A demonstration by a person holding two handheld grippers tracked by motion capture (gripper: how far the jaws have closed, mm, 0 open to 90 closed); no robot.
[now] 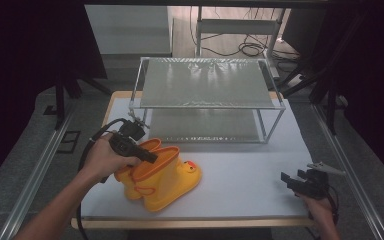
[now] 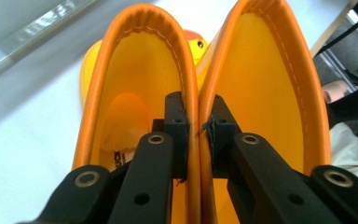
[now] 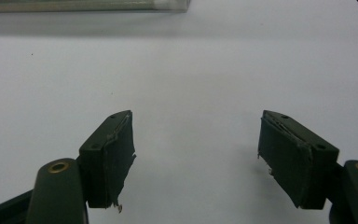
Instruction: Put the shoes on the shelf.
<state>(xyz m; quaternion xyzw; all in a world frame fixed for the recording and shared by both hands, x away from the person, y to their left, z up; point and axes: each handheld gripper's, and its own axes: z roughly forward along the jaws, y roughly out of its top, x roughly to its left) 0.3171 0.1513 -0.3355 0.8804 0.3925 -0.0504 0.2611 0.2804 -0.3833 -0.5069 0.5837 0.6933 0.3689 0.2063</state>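
Observation:
Two yellow duck-faced rubber boots (image 1: 162, 179) with orange rims stand side by side at the table's front left. My left gripper (image 1: 149, 156) reaches down onto their tops. In the left gripper view this gripper (image 2: 198, 126) is shut on the two touching rims, one jaw inside the left boot (image 2: 135, 84) and the other inside the right boot (image 2: 261, 79). My right gripper (image 1: 287, 179) rests low at the table's front right. Its jaws (image 3: 196, 149) stand wide open over bare white tabletop with nothing between them.
A two-tier metal-framed rack (image 1: 207, 82) with mesh shelves stands at the back middle of the white table (image 1: 250, 170). Bare tabletop lies between the boots and my right gripper. Dark curtains and floor rails flank the table.

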